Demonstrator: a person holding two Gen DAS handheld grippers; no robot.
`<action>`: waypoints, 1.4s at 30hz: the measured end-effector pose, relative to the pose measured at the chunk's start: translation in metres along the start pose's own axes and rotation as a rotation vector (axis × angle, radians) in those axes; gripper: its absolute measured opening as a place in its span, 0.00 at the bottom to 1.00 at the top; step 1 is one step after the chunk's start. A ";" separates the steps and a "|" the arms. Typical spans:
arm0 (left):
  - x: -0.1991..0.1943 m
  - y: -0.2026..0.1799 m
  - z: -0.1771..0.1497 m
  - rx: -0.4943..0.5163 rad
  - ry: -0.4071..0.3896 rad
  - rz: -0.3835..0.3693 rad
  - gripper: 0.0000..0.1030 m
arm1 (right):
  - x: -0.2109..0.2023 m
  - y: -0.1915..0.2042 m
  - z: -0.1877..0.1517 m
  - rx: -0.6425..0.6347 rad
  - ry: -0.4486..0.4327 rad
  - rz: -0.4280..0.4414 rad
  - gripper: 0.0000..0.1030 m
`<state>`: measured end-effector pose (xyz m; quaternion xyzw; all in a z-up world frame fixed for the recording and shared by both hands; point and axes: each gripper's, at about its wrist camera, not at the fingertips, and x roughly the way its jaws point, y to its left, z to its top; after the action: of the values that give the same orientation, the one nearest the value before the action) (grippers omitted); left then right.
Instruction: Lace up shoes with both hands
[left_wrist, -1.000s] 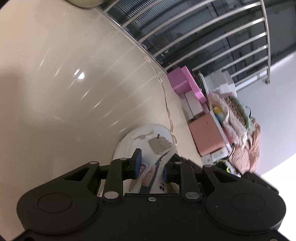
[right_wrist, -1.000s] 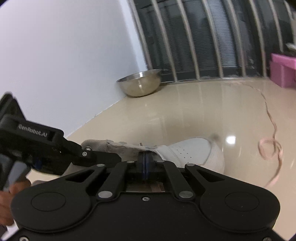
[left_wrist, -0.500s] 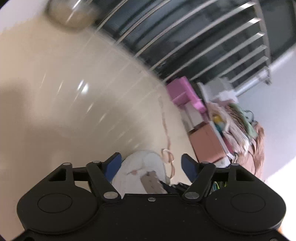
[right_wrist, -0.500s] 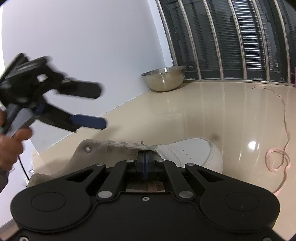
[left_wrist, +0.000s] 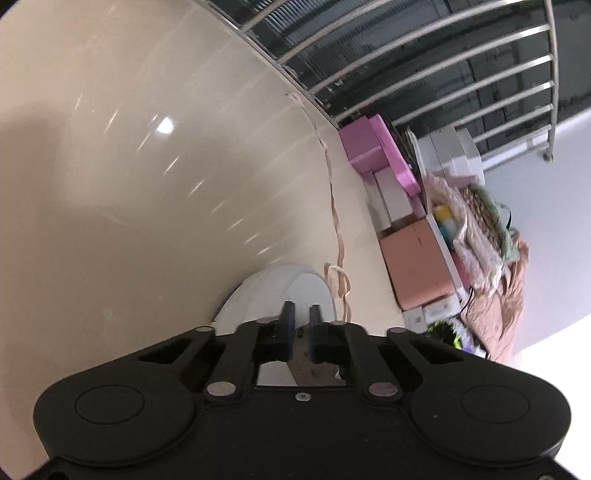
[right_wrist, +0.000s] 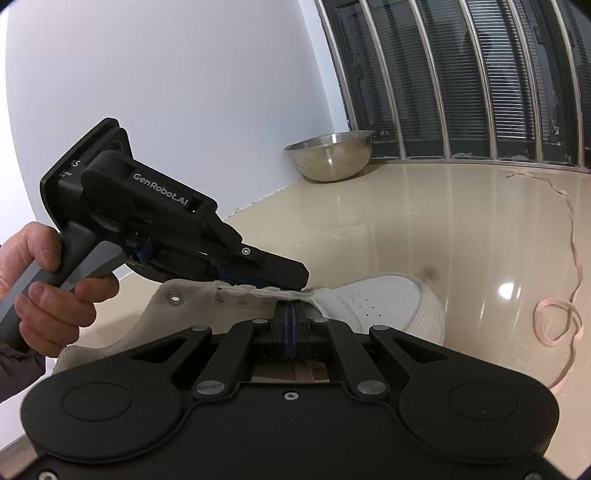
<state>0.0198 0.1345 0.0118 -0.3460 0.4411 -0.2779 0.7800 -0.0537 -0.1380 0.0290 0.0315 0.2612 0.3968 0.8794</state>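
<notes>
A white high-top shoe (right_wrist: 373, 299) with a beige collar lies on the glossy floor; its toe also shows in the left wrist view (left_wrist: 269, 291). A long pink lace (right_wrist: 557, 321) trails loose over the floor, coiled beside the toe (left_wrist: 338, 284). My right gripper (right_wrist: 291, 314) is shut on the shoe's eyelet edge. My left gripper (left_wrist: 300, 317) has its jaws nearly closed over the shoe; in the right wrist view its fingers (right_wrist: 266, 275) press on the far eyelet edge. What it holds is hidden.
A steel bowl (right_wrist: 330, 157) stands by the wall under a barred window (right_wrist: 461, 74). Pink and brown boxes (left_wrist: 417, 258) and piled cloth (left_wrist: 484, 229) line the floor's right side.
My left gripper opened wide and lifted, then came back down onto the shoe's eyelet edge with its jaws nearly closed. My right gripper stayed shut on the shoe.
</notes>
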 end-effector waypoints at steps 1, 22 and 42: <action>0.000 0.002 -0.001 -0.022 -0.005 -0.004 0.01 | -0.001 0.000 0.000 0.000 -0.003 -0.004 0.01; -0.058 0.000 -0.029 0.037 -0.193 0.041 0.00 | -0.060 0.056 0.002 -0.148 0.141 -0.315 0.19; -0.002 -0.056 -0.067 0.569 -0.106 0.097 0.41 | -0.084 0.043 -0.005 -0.275 0.173 -0.268 0.22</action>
<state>-0.0478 0.0827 0.0317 -0.1061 0.3201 -0.3345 0.8800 -0.1314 -0.1688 0.0724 -0.1580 0.2810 0.3093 0.8946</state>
